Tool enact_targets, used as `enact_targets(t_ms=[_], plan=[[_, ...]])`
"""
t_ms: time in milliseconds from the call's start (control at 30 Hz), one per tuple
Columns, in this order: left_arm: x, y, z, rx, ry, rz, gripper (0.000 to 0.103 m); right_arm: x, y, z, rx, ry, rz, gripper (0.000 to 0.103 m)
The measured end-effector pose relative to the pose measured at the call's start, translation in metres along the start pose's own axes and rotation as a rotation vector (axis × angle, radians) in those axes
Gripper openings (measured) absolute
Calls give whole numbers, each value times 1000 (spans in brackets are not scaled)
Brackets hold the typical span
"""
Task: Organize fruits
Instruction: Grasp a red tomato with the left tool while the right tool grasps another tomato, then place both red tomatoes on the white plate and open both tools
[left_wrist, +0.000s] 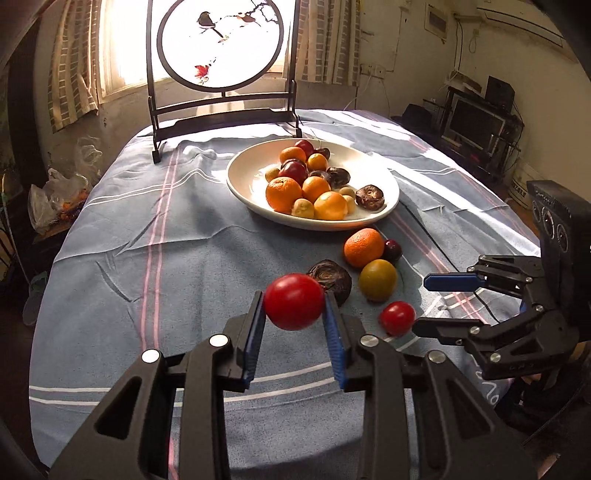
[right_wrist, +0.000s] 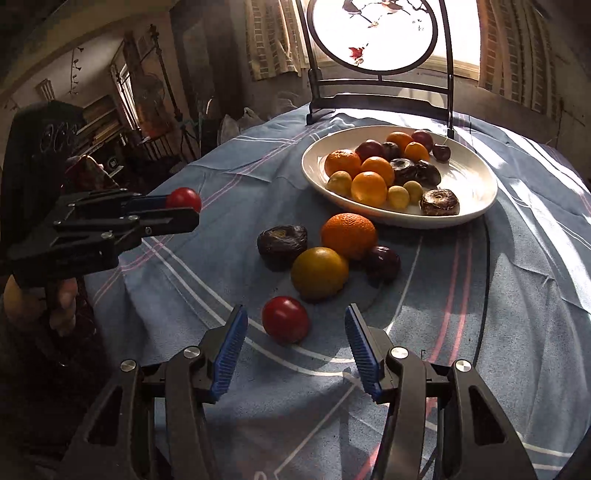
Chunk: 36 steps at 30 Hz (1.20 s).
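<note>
My left gripper (left_wrist: 294, 304) is shut on a red tomato (left_wrist: 294, 301) and holds it above the blue cloth; from the right wrist view the same tomato (right_wrist: 183, 198) shows in the left gripper (right_wrist: 186, 208) at the left. My right gripper (right_wrist: 293, 321) is open, and a second red tomato (right_wrist: 285, 319) lies on the cloth just ahead of its fingertips, untouched. Beyond it lie a yellow-green fruit (right_wrist: 319, 272), an orange (right_wrist: 348, 235), a dark plum (right_wrist: 382, 263) and a wrinkled dark brown fruit (right_wrist: 282, 240). The white plate (right_wrist: 476, 184) behind holds several fruits.
A round painted screen on a dark wooden stand (left_wrist: 221, 48) rises at the table's far end behind the plate (left_wrist: 243, 181). The blue striped cloth (left_wrist: 147, 258) covers the whole table. A hand (right_wrist: 62, 299) grips the left tool's handle. Plastic bags (left_wrist: 55, 199) lie beside the table's left edge.
</note>
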<state>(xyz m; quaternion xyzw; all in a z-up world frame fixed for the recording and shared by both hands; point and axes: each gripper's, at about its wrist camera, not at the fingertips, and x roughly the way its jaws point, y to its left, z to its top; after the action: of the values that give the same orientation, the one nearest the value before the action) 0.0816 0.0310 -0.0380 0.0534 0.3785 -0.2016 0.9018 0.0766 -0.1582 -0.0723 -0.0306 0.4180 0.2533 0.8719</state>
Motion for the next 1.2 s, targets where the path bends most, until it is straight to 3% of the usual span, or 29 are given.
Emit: enact_targets(t_ms=[133, 267, 500, 733, 900, 1100, 1133, 1167, 1200], plan=[[-1, 2, -5, -8, 1, -11, 30, 16, 9, 2, -14, 53, -16, 54], [2, 3, -7, -18, 6, -25, 30, 21, 14, -1, -32, 71, -37, 31], [8, -1, -2, -17, -2, -52, 30, -7, -16, 4, 82, -20, -1, 31], [34, 1, 44, -16, -34, -79, 30, -32, -85, 57, 200, -131, -69, 31], [83, 12, 96, -40, -19, -42, 31, -2, -131, 99, 259, -127, -142, 31], [141, 38, 134, -88, 28, 27, 32, 31, -153, 113, 277, -120, -203, 33], [146, 41, 136, -90, 31, 34, 35, 30, -154, 113, 278, -128, -204, 38], [148, 43, 138, -94, 31, 43, 40, 28, -155, 111, 285, -140, -200, 52], [147, 45, 137, -105, 28, 45, 41, 23, -155, 108, 289, -155, -196, 56]])
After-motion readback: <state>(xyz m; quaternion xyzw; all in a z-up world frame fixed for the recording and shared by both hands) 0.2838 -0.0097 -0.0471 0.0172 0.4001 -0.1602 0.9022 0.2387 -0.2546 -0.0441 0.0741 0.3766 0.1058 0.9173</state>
